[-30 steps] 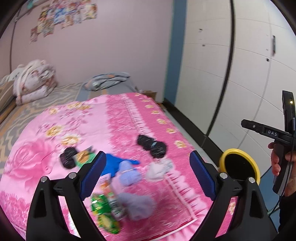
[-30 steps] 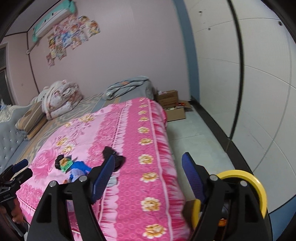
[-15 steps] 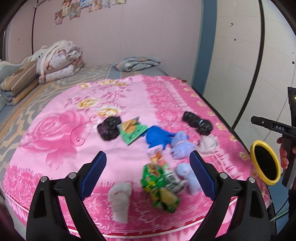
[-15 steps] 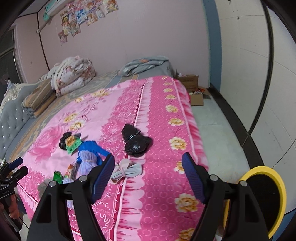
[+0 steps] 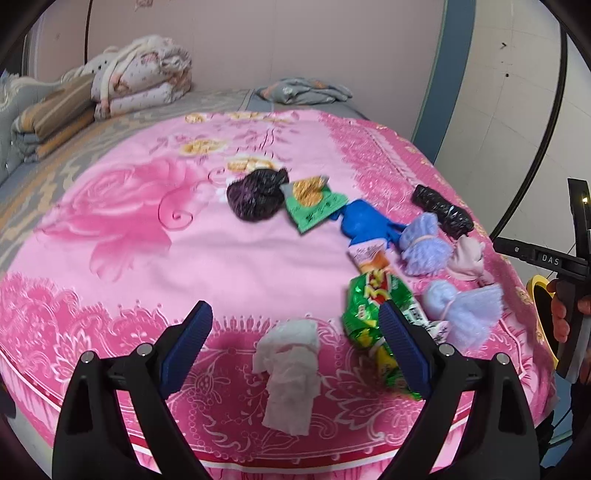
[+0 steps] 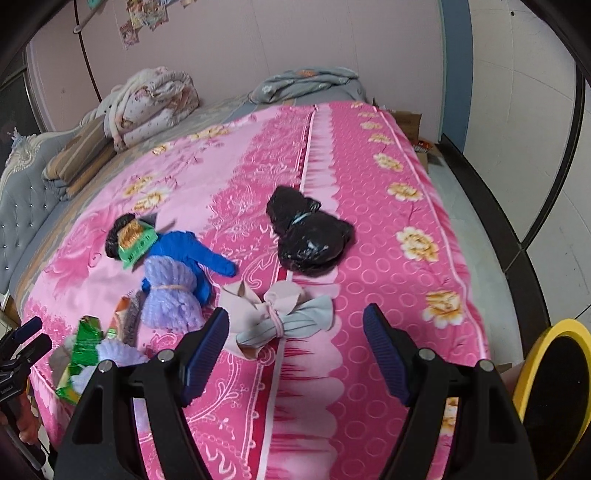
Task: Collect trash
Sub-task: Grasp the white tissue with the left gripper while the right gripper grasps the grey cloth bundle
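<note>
Right now both grippers, left (image 5: 293, 334) & right (image 6: 295, 332), gape wide w/ nothing held, above the bed (image 5: 229, 254). Tissue (image 5: 290, 371) lies at bed's near edge under left; black bag (image 6: 308, 236) mid-bed, bin (image 6: 554, 387) beside bed.

Pale pink wall (image 6: 258, 40) across top of frame, posters (image 6: 144, 14) upper left. Bed (image 6: 369, 155) under pink floral blanket fills centre. Folded quilts (image 5: 140, 85) upper left. White panelled wall (image 6: 524, 110) right; grey floor (image 6: 465, 192) below.

Only thing I can actually read is "DAS" on the right gripper (image 5: 546, 258), seen from the left wrist. The green snack wrapper (image 5: 376, 310) has print, too blurry though.
</note>
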Tool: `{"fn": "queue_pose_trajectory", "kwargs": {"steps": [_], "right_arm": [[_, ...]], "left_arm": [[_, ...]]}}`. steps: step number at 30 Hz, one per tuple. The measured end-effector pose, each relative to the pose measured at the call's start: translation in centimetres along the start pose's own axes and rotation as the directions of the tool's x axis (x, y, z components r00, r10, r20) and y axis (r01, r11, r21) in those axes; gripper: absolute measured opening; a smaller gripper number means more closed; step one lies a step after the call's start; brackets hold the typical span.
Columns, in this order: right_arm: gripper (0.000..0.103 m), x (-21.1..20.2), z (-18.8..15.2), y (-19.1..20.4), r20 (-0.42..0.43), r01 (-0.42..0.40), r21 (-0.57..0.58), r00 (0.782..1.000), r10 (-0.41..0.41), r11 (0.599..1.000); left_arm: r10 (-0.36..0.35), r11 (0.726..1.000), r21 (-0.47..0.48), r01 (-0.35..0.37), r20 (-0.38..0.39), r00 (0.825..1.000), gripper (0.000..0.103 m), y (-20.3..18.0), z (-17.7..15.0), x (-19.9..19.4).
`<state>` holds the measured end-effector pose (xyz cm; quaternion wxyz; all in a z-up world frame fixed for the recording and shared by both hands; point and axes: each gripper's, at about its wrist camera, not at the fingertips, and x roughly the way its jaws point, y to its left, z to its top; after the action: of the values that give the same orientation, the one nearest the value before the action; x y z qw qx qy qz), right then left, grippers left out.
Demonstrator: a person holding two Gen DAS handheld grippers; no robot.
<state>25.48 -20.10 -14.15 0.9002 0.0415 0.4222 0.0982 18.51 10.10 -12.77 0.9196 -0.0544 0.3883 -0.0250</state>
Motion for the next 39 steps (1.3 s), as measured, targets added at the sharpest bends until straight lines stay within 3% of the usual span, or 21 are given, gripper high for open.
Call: {"fn": "queue_pose_trajectory", "kwargs": {"steps": [12,19,22,25,32,33,39], "right_arm": [[0.078,3.6,0.0,0.9,-0.010,0.046,-0.013,0.999,-0.046,0.999],[0.078,5.0,-0.1,1.9,-0.031,0.013,-0.036,0.999,-0.014,0.999],[0.078,5.5,-0.2,1.8,-0.044,-0.019,-0.004,0.999,0.018,1.000],[0.070,5.6,-0.2,2.2,-0.043,-0.062,0.002,0.997,0.062,0.998],[0.035,5.3,-0.3,3.4,-0.046,-0.159,-0.005,0.986,0.159,0.987],[0.026,5.2,-0.3,3.6,-0.043,-0.167,-0.012,0.985,0.167,0.986],[0.024,4.3,-0.3,4.4,-0.017,-0.145,-0.055,0.989,0.144,0.988]], "left_arm": [[-0.008,1.000,-0.026,0.007,-0.050,0.999,0.085,1.1,-1.9,3.6],[0.008,1.000,-0.007,-0.008,-0.042,0.999,0.068,1.0,-3.1,5.1],[0.002,1.000,0.029,-0.001,-0.021,1.000,0.050,0.3,-3.3,5.0],[-0.004,0.999,0.048,0.005,-0.009,1.000,0.036,-0.1,-3.4,5.0],[-0.033,0.999,0.027,0.033,0.000,0.999,0.031,0.4,-3.2,4.8],[-0.039,0.999,0.022,0.039,0.000,0.999,0.031,0.4,-3.2,4.7],[-0.051,0.999,0.006,0.051,0.014,0.999,0.031,0.7,-2.6,3.8]]}}
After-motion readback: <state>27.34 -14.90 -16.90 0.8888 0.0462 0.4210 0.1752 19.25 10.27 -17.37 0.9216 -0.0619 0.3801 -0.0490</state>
